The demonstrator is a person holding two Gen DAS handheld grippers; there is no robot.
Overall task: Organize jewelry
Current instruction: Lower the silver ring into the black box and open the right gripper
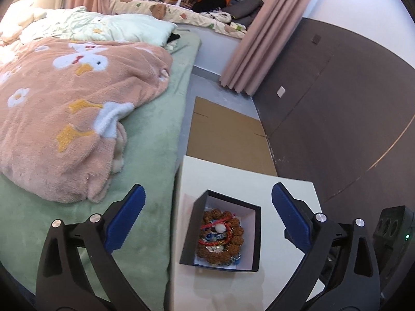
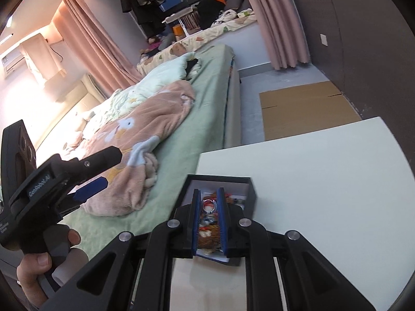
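Note:
A black open box with a white inside stands on a white table. It holds brown bead bracelets with red cords and blue beads. My left gripper is open wide, above and in front of the box, and empty. In the right wrist view my right gripper is shut on a small silver ring and holds it over the box, above the jewelry. The left gripper also shows at the left there, over the bed.
A bed with a green sheet and a pink duck blanket lies close to the table's left edge. Flat cardboard lies on the floor beyond the table. A dark wall panel runs along the right.

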